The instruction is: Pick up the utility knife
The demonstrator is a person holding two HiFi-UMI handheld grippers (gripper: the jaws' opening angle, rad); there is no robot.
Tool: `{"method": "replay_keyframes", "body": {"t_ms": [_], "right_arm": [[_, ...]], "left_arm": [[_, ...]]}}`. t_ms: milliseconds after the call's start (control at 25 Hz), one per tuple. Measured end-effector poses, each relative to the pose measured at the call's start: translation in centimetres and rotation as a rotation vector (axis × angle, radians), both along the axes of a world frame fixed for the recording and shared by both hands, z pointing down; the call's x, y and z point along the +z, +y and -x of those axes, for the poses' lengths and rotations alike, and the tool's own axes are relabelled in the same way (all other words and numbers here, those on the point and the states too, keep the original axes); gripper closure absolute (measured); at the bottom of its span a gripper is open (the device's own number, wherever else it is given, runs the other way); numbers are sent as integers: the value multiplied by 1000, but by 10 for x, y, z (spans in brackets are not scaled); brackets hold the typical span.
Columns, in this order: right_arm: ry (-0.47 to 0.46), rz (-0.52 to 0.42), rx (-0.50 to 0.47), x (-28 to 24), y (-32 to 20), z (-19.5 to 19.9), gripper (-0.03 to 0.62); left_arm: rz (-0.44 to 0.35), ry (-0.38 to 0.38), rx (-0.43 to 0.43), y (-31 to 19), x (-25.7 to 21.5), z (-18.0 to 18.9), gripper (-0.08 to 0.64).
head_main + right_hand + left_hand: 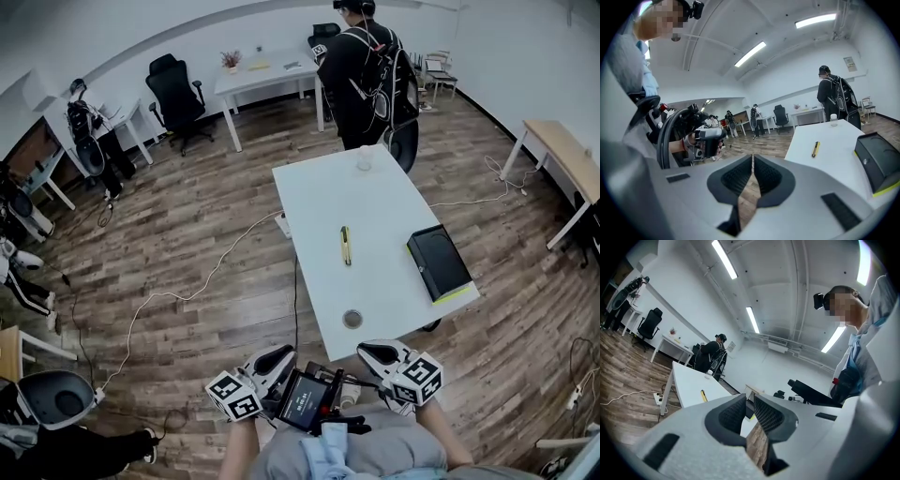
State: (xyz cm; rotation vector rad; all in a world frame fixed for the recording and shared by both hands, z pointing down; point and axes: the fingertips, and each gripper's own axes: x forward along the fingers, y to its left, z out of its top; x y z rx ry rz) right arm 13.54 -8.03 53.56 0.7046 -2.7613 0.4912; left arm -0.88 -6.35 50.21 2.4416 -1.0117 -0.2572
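Note:
The utility knife [346, 246], yellow and black, lies near the middle of the white table [319, 197]. It also shows far off as a yellow utility knife [703, 395] in the left gripper view and a utility knife [815, 149] in the right gripper view. Both grippers are held close to the person's body, short of the table's near edge. My left gripper [272, 361] [748, 397] has a narrow gap between its pads, with nothing in it. My right gripper [380, 354] [753, 157] is shut and empty.
A black box [438, 263] with a yellow-green edge lies at the table's right side. A small round thing [352, 319] sits near the front edge and a clear bottle [364, 158] at the far end. A person with a backpack [370, 80] stands beyond it. A cable [187, 292] crosses the floor on the left.

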Motion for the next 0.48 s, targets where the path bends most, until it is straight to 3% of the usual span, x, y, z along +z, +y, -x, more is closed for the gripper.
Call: {"method": "replay_keyframes", "body": {"t_ms": [240,480], "right_arm": [[-6,-10,5,2,-43,-17,561],[0,-7,43,11,-78,-37,561]], "left_arm": [[-19,-44,14,-37,7,-14,512],[19,-44,-2,-59,15,-27,512]]}}
